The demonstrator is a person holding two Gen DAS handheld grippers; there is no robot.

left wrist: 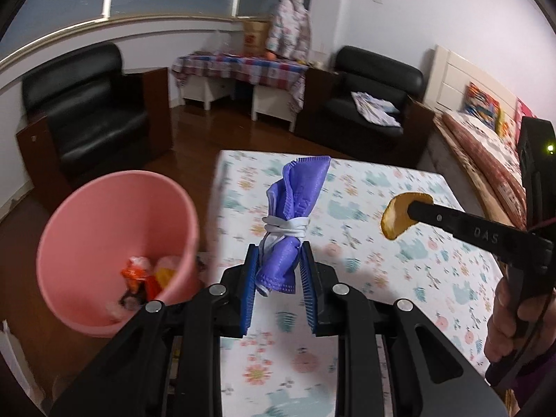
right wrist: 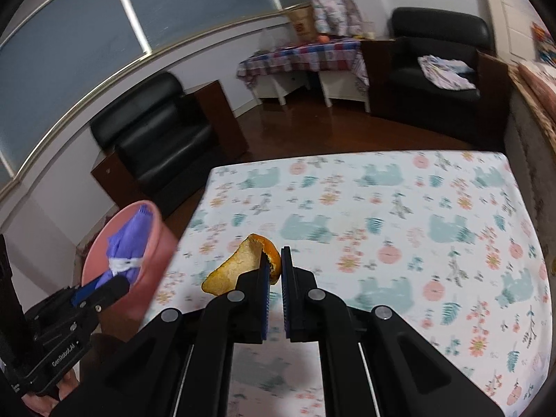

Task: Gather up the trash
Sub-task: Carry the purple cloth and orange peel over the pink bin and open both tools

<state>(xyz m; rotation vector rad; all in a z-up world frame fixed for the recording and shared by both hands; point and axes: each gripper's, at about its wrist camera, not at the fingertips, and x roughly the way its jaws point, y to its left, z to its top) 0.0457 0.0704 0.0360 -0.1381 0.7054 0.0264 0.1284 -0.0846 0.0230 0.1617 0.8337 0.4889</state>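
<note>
1. I have the left gripper (left wrist: 278,267) clamped on the lower end of a rolled purple face mask (left wrist: 292,205), jaws part-way in, blue pads pressing both sides. The mask is bound with its own white ear loops and stands up above the fingers.
2. The right gripper (right wrist: 275,267) is pinched nearly closed on a piece of orange peel (right wrist: 239,264). Only the peel's edge sits between the pads; most of it hangs out to the left.
3. Both items are in the air above the floral-covered table (left wrist: 399,260). The pink bin (left wrist: 114,250) stands on the floor off the table's left edge, with some wrappers already inside.
4. Risk: the peel is held by a thin rim. My guess is a quick swing or roll toward the bin could tear it or let it slip onto the table or floor.
5. Risk: both grippers head for the same bin. With the left one nearer, they could collide over the rim, or the right could release short.
6. Risk: the mask's loose ear loop could snag on a pad at release.
7. The left wrist view shows the bin's contents and the hand (left wrist: 507,316) on the right tool. The right wrist view hides the bin's interior behind the mask, but shows how little of the peel is pinched.
</note>
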